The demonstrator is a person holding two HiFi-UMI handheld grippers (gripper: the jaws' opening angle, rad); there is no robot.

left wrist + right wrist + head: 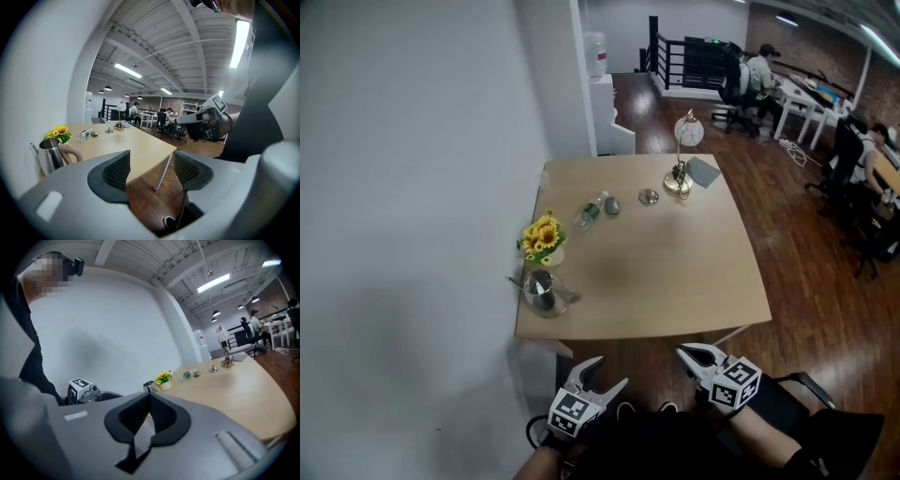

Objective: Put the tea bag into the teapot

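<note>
A steel-and-glass teapot (pixel 542 291) stands at the table's near left corner, close to the wall; it also shows in the left gripper view (pixel 50 155) and, small, in the right gripper view (pixel 148 386). My right gripper (pixel 689 354) is below the table's front edge, its jaws shut (pixel 150 411) on a pale flat tea bag (pixel 143 437) that hangs down between the pads. My left gripper (pixel 607 373) is beside it, also short of the table, open (pixel 152 168) with nothing between its fingers. Both are well apart from the teapot.
On the wooden table (pixel 675 272) stand a pot of sunflowers (pixel 544 236), a lying bottle (pixel 592 211), a small metal lid (pixel 649 196), a brass lamp (pixel 680 178) and a grey pad (pixel 703 171). A white wall runs along the left. People sit at desks far right.
</note>
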